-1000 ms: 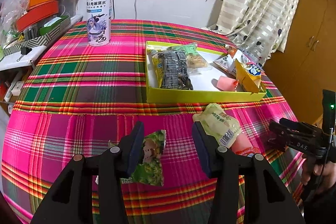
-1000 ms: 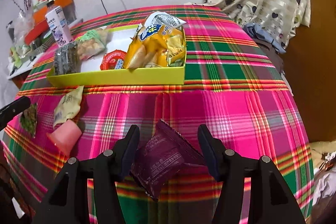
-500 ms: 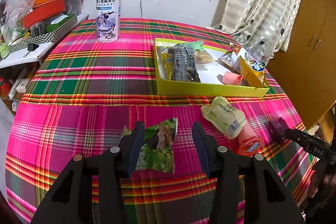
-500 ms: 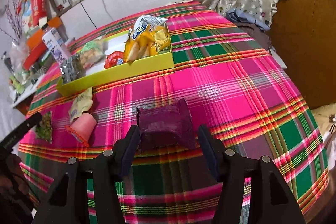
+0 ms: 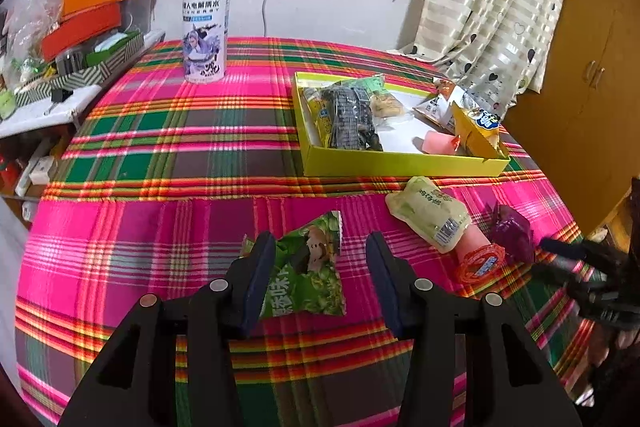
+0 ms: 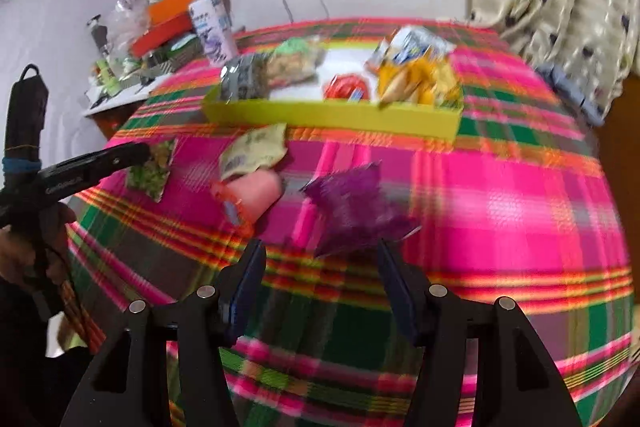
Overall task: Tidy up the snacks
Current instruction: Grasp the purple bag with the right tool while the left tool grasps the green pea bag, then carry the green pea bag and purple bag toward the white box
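While the left gripper (image 5: 320,281) holds its fingers (image 5: 260,279) spread apart and gripping nothing, the green snack packet (image 5: 308,275) lies flat on the plaid worktop (image 5: 160,147) between them, its left edge right at the left finger. A second ago that packet sat lower between the fingers; now more of it shows ahead of the tips. The right gripper (image 6: 320,287) also has its fingers (image 6: 394,287) wide apart and empty, with the purple packet (image 6: 352,207) lying on the cloth just ahead of their tips, where a second ago it sat deep between them. The right view is blurred.

Taking the yellow tray (image 5: 400,163) as landmark: one pale green pouch (image 5: 428,213) lies just in front of its near wall, overlapping one pink jelly cup (image 5: 476,255) tipped on its side, and the purple packet sits just right of that cup. The green snack packet lies further in front of the tray, to the left. Inside the tray I count one dark packet (image 5: 352,117), one pink cup (image 5: 438,141), one yellow chip bag (image 5: 476,131) and a few pale wrapped snacks. One white drink bottle (image 5: 205,31) stands upright well behind and left of the tray.
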Tool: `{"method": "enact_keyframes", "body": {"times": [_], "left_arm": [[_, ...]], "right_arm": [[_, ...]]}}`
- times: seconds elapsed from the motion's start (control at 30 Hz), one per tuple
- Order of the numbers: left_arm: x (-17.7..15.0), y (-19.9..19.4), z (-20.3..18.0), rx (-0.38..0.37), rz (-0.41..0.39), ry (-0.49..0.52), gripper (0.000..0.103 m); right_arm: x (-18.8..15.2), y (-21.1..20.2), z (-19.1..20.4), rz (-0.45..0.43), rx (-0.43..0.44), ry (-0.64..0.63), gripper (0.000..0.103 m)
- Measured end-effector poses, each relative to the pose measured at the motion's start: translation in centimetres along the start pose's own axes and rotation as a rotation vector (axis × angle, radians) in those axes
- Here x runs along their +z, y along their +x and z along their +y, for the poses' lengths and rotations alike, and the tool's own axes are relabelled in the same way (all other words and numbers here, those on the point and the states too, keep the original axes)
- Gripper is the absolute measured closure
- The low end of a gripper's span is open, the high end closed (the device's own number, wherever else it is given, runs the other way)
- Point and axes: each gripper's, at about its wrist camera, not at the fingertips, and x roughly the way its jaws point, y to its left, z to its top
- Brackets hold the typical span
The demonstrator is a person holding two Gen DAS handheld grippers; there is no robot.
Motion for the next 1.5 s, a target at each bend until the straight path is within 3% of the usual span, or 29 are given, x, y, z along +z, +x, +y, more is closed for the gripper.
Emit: {"method": "enact_keyframes", "body": {"times": [0.23,0.4,0.63,0.9,1.0,1.17,1.5], "left_arm": [[-0.5,0.1,0.5,0.030,0.025,0.055,0.055],[-0.4,-0.2,2.0,0.053,0.017,0.022,0.051],[-1.3,1.7,1.6,-0.033,0.102,0.025,0.047],[-0.8,3.1,2.3,-0.044,0.123,-0.037,0.045],[-0.6,3.7,1.7,-0.018,0.116,-0.018,0.043],[-0.9,4.2,-0.5,0.014,0.111,0.045,0.043],[-1.1,3.0,-2.0,-0.024,0.078,0.057,0.059]], "right_arm": [[1.7,0.3,-1.4,-0.034,-0.019,-0.040,0.045],[2.1,2.6,-1.3,0.023,-0.001,-0.038,0.045],[1.5,3.9,-1.5,0.072,0.003,-0.036,0.047],[1.8,3.7,-1.9,0.079,0.015,0.004,0.051],[1.9,4.1,-1.7,0.088,0.004,-0.004,0.051],[1.8,4.2,-1.3,0.082,-0.018,-0.008,0.066],[1.7,3.4,-1.6,0.049,-0.022,0.003,0.071]]}}
